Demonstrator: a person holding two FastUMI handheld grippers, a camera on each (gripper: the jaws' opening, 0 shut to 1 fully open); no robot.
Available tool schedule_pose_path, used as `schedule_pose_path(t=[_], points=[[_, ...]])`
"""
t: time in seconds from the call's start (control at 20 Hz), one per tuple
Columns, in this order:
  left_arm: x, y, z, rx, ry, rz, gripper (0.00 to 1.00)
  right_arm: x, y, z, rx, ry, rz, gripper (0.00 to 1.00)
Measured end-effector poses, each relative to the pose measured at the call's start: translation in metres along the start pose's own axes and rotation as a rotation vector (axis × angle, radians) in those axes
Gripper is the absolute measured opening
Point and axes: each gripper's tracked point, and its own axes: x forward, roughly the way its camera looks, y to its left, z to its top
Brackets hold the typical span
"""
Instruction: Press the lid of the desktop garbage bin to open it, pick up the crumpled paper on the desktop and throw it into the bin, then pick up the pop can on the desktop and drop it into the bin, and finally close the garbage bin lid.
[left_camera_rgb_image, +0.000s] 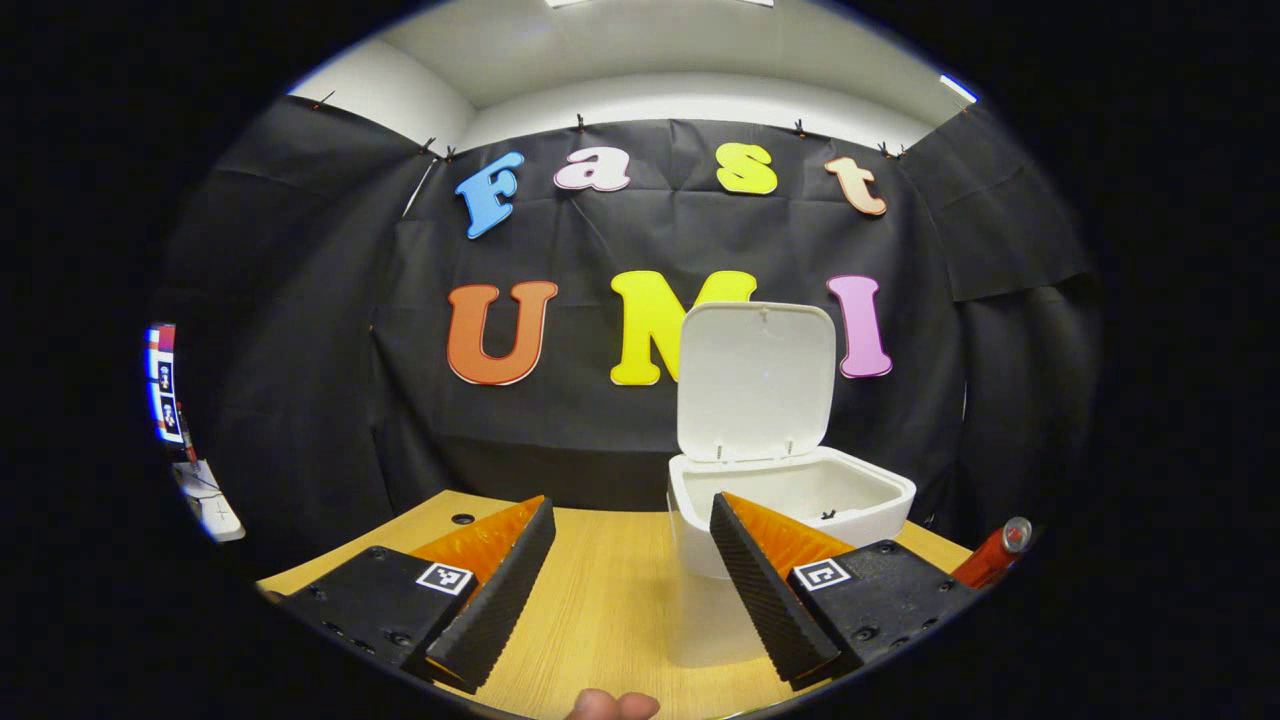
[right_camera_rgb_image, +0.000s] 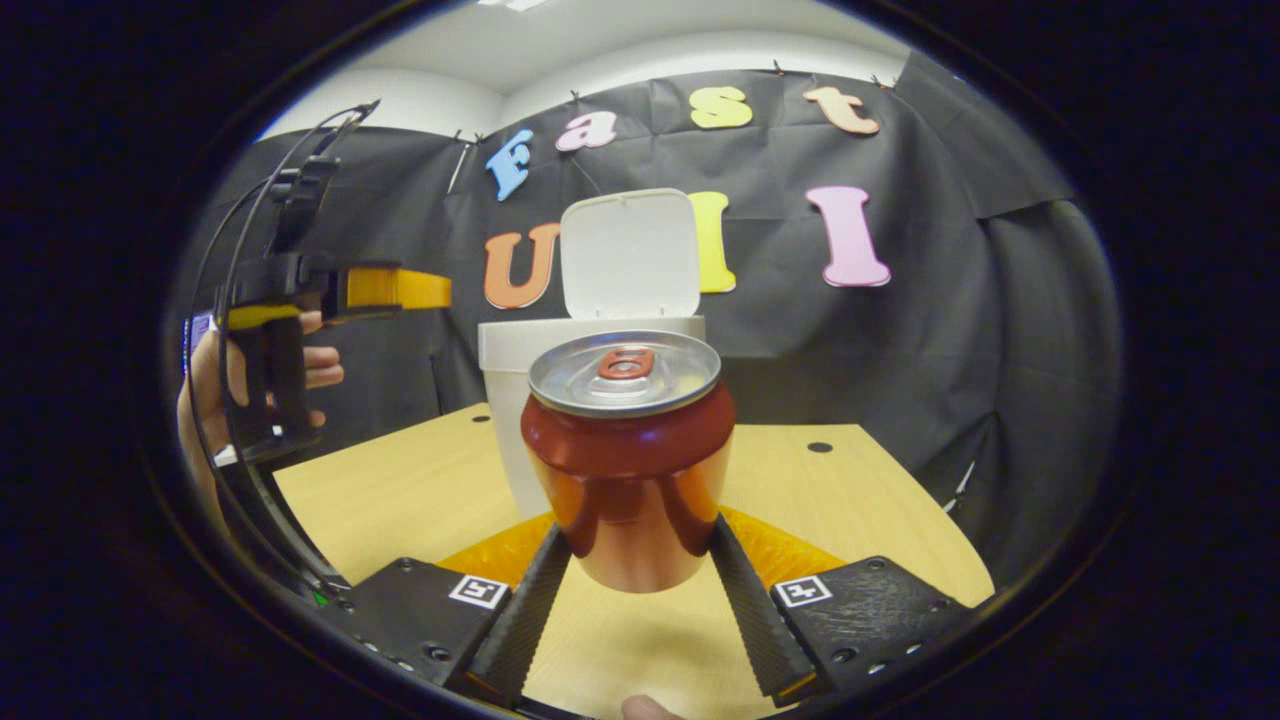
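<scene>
Two fingers of the right tongs press the lower sides of a shiny red aluminium pop can, upright, apparently just above the pale wooden table. Gripped so low, the can could tip or slip on its smooth, tapered base, or strike the near rim of the white plastic bin just behind it, whose lid stands upright and open. Farther left, the left tongs hang wide open and empty above the table.
</scene>
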Motion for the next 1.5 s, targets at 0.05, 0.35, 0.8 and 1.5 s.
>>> schedule_pose_path(t=[0.05, 0.35, 0.8, 1.5], points=[[-0.003, 0.007, -0.007, -0.007, 0.011, 0.007, 1.0, 0.002, 0.004, 0.008, -0.003, -0.006, 0.011, 0.81], [-0.022, 0.042, -0.033, -0.027, 0.042, 0.051, 1.0, 0.008, 0.03, 0.055, -0.017, -0.036, 0.082, 0.81], [-0.044, 0.072, -0.08, -0.042, 0.106, 0.075, 1.0, 0.028, 0.06, 0.108, 0.014, -0.03, 0.17, 0.81], [-0.048, 0.092, -0.098, -0.032, 0.116, 0.097, 1.0, 0.093, 0.077, 0.187, -0.021, -0.099, 0.129, 0.81]])
